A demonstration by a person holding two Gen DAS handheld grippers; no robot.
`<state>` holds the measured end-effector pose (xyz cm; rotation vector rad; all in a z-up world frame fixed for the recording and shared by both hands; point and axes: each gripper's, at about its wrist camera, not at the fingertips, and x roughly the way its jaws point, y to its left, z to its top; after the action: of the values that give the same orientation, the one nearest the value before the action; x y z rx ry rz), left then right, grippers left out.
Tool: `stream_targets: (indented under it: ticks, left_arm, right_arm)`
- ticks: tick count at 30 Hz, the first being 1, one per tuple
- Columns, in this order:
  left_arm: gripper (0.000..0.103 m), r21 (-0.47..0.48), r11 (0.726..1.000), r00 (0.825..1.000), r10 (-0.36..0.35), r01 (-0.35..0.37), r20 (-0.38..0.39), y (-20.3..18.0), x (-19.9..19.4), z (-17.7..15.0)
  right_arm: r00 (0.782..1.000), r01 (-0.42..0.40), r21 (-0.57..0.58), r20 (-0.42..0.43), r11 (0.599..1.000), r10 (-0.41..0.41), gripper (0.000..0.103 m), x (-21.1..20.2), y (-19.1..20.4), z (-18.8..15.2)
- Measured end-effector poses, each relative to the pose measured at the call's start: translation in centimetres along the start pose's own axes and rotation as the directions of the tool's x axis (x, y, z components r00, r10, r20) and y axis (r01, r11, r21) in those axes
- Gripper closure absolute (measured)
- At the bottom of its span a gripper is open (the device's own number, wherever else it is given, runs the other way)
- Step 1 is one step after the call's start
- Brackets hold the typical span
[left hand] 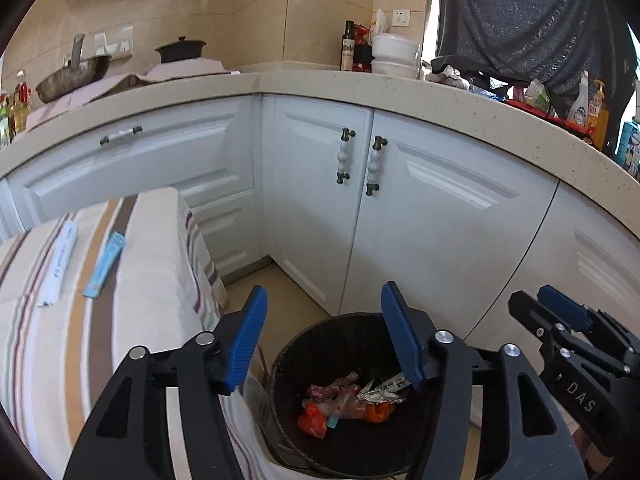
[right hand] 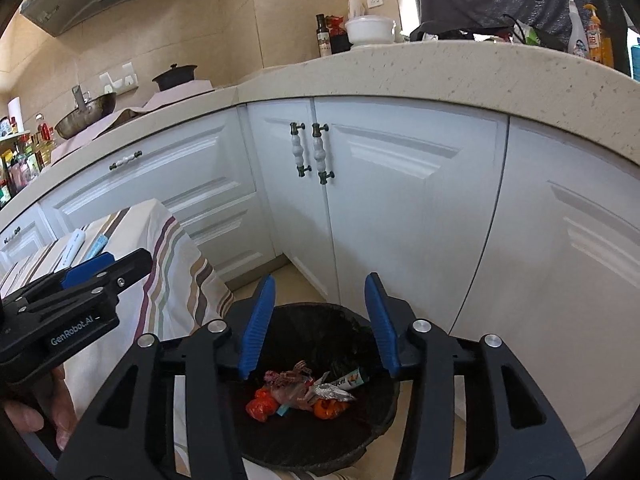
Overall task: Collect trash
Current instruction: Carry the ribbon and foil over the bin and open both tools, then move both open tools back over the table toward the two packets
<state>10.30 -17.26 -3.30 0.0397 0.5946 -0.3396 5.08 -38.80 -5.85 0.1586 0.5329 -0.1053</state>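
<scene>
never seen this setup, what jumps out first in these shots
Two open blue-padded tools, the left tool and right tool, hang empty over a black trash bin on the floor, with colourful wrappers at its bottom. Left of the bin, a striped cloth covers a surface where a blue packet and a white packet lie.

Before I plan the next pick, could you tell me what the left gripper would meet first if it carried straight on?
Probably the black bin: the open left gripper points down into it, toward the wrappers inside.
</scene>
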Motion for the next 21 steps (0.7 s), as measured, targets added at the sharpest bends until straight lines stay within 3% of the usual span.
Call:
stream_targets:
  ticks: [2, 11, 16, 21]
  left_arm:
    - [0.035, 0.013, 1.0, 1.0, 0.008, -0.008, 0.024, 0.0, -0.6, 0.2]
    - [0.028, -0.01, 1.0, 0.998, 0.019, -0.018, 0.057, 1.9, -3.3, 0.7]
    - [0.026, -0.025, 0.998, 0.996, 0.066, -0.064, 0.066, 4.0, -5.2, 0.5]
    - [0.025, -0.067, 0.989, 0.989, 0.135, -0.131, 0.061, 7.4, -6.9, -0.2]
  right_arm:
    - [1.0, 0.001, -0.003, 0.009, 1.0, -0.001, 0.055, -0.5, 0.2, 0.1]
    - [0.999, -0.004, -0.023, 0.033, 1.0, 0.004, 0.045, -2.0, 1.9, 0.7]
    - [0.999, -0.028, -0.031, 0.041, 0.999, 0.029, 0.036, -2.5, 3.7, 1.1]
    - [0.996, -0.072, -0.057, 0.045, 0.996, 0.075, 0.035, -2.9, 6.7, 1.2]
